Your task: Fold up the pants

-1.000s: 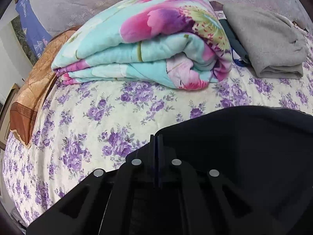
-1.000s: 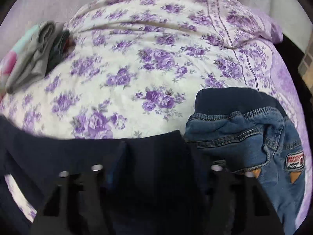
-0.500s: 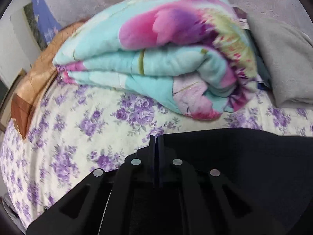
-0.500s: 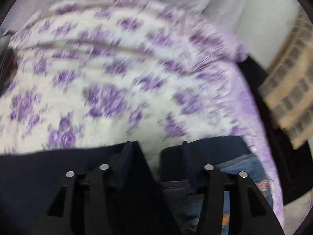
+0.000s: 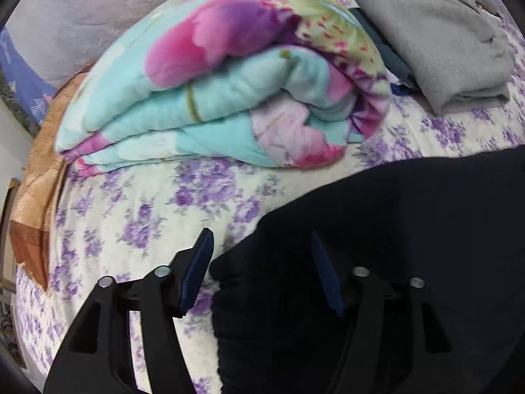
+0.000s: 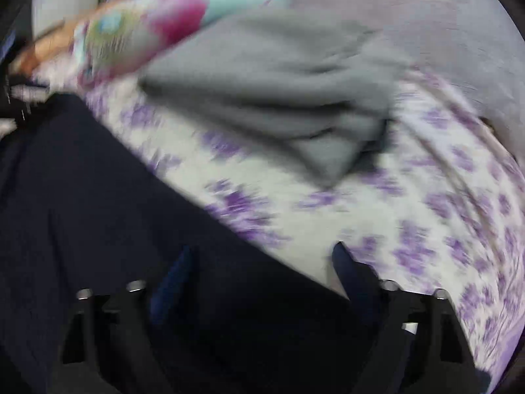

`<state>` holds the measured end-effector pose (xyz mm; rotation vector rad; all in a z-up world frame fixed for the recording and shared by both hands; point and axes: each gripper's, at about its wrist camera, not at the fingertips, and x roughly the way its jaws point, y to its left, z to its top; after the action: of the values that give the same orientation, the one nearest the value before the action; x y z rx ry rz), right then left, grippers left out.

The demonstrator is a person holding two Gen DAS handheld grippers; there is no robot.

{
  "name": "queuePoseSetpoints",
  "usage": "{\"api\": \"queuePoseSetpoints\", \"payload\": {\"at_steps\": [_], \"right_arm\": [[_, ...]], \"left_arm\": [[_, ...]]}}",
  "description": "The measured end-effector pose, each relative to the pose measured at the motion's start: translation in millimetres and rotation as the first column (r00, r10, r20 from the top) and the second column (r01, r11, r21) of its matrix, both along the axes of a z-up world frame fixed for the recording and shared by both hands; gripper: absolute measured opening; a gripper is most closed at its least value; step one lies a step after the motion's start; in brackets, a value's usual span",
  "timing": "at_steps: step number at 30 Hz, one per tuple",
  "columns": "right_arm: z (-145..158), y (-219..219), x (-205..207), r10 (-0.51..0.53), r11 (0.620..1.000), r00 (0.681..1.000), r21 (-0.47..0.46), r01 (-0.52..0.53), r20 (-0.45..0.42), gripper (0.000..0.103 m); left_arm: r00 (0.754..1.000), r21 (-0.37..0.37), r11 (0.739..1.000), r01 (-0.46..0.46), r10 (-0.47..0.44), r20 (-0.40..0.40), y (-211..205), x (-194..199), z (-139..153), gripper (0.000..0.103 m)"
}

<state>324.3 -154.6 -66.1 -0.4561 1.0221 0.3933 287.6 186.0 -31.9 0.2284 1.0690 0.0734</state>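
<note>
While dark pants [image 5: 377, 246] are lying on floral bed sheet [image 5: 131, 216], left hand-held gripper [image 5: 262, 269] is standing with jaws spread wide, pants corner sitting between fingers, ungripped. Right hand-held gripper [image 6: 262, 272] is likewise gaping over pants [image 6: 98, 213] edge; view blurred. Folded quilt [image 5: 229, 82] and grey garment [image 5: 436, 39] are resting beyond pants.
</note>
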Motion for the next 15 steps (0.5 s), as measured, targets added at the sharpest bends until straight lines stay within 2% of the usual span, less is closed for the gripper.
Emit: {"api": "queuePoseSetpoints", "payload": {"at_steps": [1, 2, 3, 4, 5, 6, 8, 11, 13, 15], "right_arm": [[2, 5, -3, -0.001, 1.000, 1.000, 0.011, 0.001, 0.009, 0.044], [4, 7, -4, 0.003, 1.000, 1.000, 0.025, -0.003, -0.007, 0.012], [7, 7, -6, 0.007, 0.999, 1.000, 0.039, -0.006, -0.025, 0.006], [16, 4, -12, 0.007, 0.998, 1.000, 0.054, -0.007, 0.003, 0.005], [27, -1, -19, 0.004, 0.996, 1.000, 0.091, -0.005, 0.015, 0.004], [46, -12, -30, -0.006, 0.986, 1.000, 0.167, 0.002, 0.027, 0.004], [85, -32, -63, 0.009, 0.960, 0.997, 0.278, -0.029, 0.073, 0.004], [132, -57, -120, 0.047, 0.926, 0.988, 0.364, -0.097, 0.145, 0.004], [151, -70, -172, 0.091, 0.897, 0.981, 0.414, -0.156, 0.173, 0.005], [152, -77, -212, 0.123, 0.880, 0.979, 0.439, -0.182, 0.161, 0.005]], "left_arm": [[1.000, 0.007, 1.000, 0.021, -0.021, -0.004, -3, -1, -2, 0.022], [0.998, 0.096, 0.994, 0.058, -0.059, 0.002, -10, -3, -4, 0.001], [0.994, 0.133, 0.986, 0.105, -0.105, -0.006, -15, -5, -6, 0.001], [0.990, 0.183, 0.973, 0.139, -0.141, 0.000, -21, -10, -5, 0.001], [0.989, 0.194, 0.971, 0.140, -0.145, 0.012, -22, -13, 1, 0.001], [0.990, 0.178, 0.976, 0.126, -0.134, 0.036, -20, -18, 11, 0.001], [0.985, 0.085, 0.990, 0.110, -0.121, 0.127, -12, -38, 46, 0.001], [0.955, 0.011, 0.988, 0.156, -0.153, 0.256, -10, -90, 98, 0.001], [0.922, -0.005, 0.980, 0.199, -0.185, 0.341, -10, -144, 125, 0.001], [0.913, -0.018, 0.977, 0.211, -0.190, 0.361, -10, -178, 134, 0.001]]}}
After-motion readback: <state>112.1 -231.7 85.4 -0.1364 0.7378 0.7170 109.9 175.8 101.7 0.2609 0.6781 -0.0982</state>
